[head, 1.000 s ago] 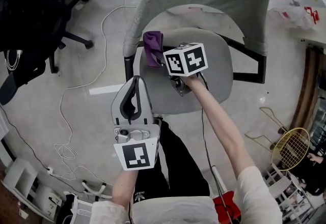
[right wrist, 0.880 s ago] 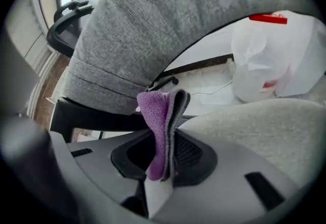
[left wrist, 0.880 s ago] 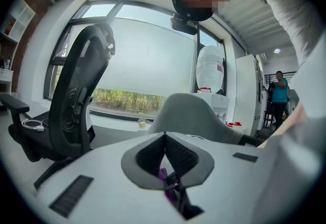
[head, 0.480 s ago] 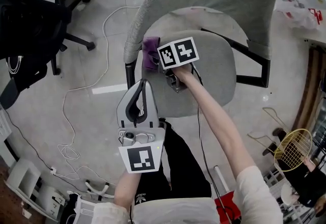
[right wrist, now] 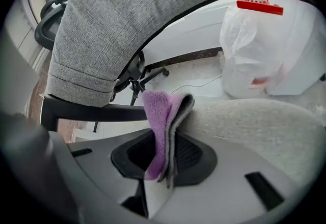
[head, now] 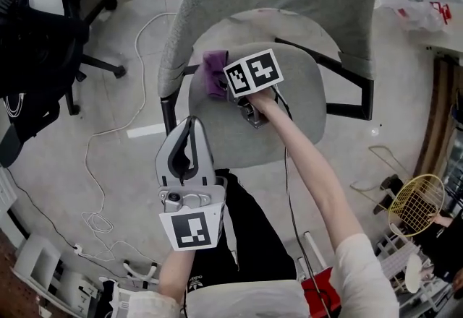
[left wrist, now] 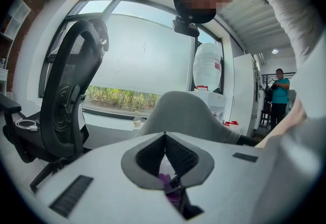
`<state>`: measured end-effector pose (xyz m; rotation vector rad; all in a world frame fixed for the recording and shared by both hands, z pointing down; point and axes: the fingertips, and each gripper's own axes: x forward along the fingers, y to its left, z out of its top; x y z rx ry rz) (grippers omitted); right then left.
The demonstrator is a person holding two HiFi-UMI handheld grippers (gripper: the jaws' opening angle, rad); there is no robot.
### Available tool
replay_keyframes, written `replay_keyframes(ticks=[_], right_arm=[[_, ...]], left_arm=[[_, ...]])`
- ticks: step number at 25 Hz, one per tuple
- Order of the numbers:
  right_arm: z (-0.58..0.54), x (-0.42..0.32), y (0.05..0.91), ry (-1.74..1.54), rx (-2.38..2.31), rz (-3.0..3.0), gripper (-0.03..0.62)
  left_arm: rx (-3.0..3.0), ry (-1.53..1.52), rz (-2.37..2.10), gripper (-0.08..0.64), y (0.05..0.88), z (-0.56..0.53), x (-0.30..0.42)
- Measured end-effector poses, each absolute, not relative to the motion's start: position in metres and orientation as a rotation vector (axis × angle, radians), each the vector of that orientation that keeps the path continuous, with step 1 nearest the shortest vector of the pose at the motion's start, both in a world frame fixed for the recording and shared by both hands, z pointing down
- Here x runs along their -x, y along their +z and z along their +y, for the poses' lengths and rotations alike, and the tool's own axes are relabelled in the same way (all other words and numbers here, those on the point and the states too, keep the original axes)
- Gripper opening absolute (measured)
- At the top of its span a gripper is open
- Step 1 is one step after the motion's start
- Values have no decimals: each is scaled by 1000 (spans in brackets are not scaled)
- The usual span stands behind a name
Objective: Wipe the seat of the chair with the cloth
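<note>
Right gripper view first: right gripper (right wrist: 162, 159) clamped on the folded purple cloth (right wrist: 163, 111), free end lying against the grey seat (right wrist: 254, 121) beneath the backrest (right wrist: 132, 19). From the head view, cloth placed at the seat's rear left corner; left gripper (head: 191, 127) parked off the front edge, pinched closed on nothing. Judged as wiping under way: no visible difference between wiped and unwiped fabric, so middle, front and right side best treated as left to cover. No readable writing: only black-and-white marker squares (head: 253, 72), illegible red print on a white bag (right wrist: 265, 50), a trouser logo (head: 195, 282) too small to read.
</note>
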<state>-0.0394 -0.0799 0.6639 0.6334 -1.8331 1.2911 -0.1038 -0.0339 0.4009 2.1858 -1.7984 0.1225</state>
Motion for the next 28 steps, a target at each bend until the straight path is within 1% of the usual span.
replay_keyframes(ticks=[5, 10, 15, 20, 28], right_arm=[[-92, -20, 662, 1181, -700, -1791, 95], [-102, -92, 662, 1186, -825, -1716, 95], [-111, -151, 661, 1126, -908, -1636, 95], [-118, -194, 657, 1060, -954, -1559, 95], [-124, -235, 653, 933, -987, -1461, 95]], left_arm=[[-2207, 103, -1793, 12, 398, -41, 90], [-2229, 108, -1754, 12, 396, -41, 77], [-2264, 108, -1743, 12, 395, -41, 71], [-2276, 123, -1729, 12, 397, -40, 69], [-2285, 132, -1713, 12, 399, -42, 68]])
